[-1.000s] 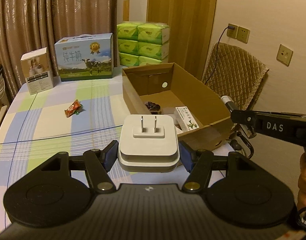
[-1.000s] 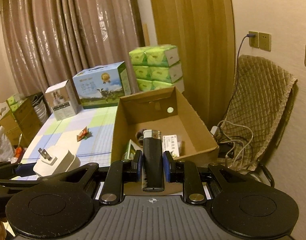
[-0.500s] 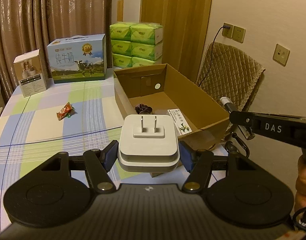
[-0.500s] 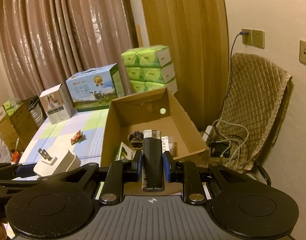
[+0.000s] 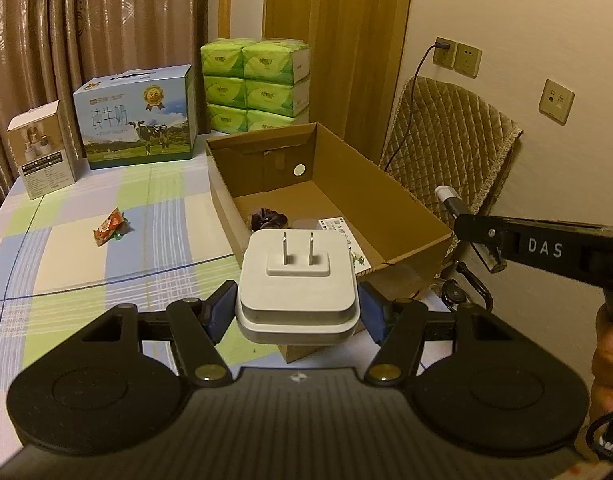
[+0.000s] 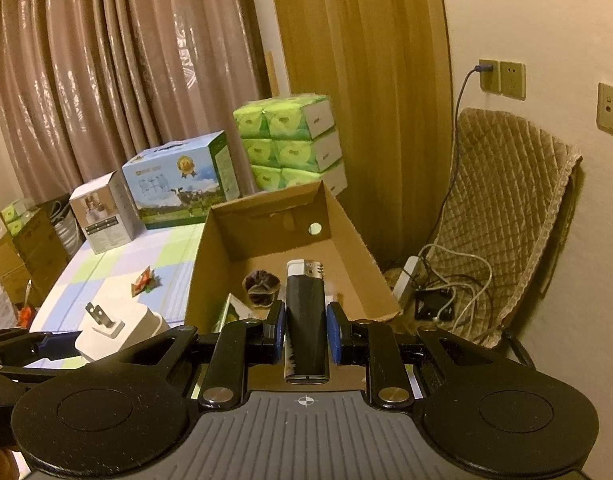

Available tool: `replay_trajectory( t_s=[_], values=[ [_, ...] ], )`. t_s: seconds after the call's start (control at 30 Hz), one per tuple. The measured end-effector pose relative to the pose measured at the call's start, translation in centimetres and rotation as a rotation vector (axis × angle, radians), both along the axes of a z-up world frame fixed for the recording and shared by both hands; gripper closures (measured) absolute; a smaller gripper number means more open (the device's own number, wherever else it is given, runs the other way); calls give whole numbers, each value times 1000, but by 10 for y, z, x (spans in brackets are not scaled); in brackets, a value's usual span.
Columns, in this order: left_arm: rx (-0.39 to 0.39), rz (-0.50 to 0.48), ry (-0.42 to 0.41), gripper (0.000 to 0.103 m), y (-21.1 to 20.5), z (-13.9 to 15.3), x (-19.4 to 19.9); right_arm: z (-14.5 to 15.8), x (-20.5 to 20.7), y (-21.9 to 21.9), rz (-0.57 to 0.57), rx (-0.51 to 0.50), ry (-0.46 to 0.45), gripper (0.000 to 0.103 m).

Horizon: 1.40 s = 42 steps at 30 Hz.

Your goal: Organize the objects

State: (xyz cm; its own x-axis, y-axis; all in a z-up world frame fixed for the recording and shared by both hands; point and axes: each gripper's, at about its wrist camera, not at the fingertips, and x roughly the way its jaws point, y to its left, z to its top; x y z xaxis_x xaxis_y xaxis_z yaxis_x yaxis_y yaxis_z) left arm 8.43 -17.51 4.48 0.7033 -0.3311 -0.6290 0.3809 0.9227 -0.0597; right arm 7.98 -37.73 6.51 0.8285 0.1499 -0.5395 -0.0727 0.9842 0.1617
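My left gripper [image 5: 297, 312] is shut on a white plug adapter [image 5: 296, 280], prongs up, held above the table just before the near left corner of the open cardboard box [image 5: 406, 196]. My right gripper [image 6: 305, 330] is shut on a black lighter [image 6: 305, 320] with a silver top, held upright over the box's near end [image 6: 358, 256]. The adapter also shows at the left of the right wrist view [image 6: 114, 328]. In the box lie a dark scrunchie [image 6: 260, 286] and a small white and green carton [image 5: 346, 236].
A red snack packet [image 5: 111, 227] lies on the checked tablecloth [image 5: 66, 256]. A blue milk carton box [image 5: 136, 124], a small white box [image 5: 40, 148] and stacked green tissue packs [image 5: 254, 84] stand at the back. A quilted chair [image 6: 502, 208] and cables [image 6: 438, 280] are right.
Both grippers have risen and moved slightly right toward the box, each keeping its object. The box and table look lower and further left in both views.
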Motion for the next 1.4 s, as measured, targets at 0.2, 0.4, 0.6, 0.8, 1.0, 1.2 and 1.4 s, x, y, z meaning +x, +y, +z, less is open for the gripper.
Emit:
replay_trajectory(
  t_s=[0.2,0.4,0.6,0.8,1.0,1.2,1.4],
  values=[
    [1,-9,0,43,-10,2,15,0,16,-7,16,-16,8,84],
    [-2,-13,-8,43,-21,7,34,2,34,-10,31,-30,11,84],
    [-7,-17,-9,43,-31,10,52,3,53,-10,48,-39,11,84],
    [-2,-23,-1,43,-38,7,68,1,72,-9,66,-43,22,84],
    [3,-26,11,43,-44,2,86,-3,92,-9,78,-31,38,84],
    [1,-21,24,43,-44,-3,101,-6,106,-12,74,-21,48,84],
    [1,-22,37,43,-46,-11,114,-10,116,-17,61,-17,56,84]
  ],
)
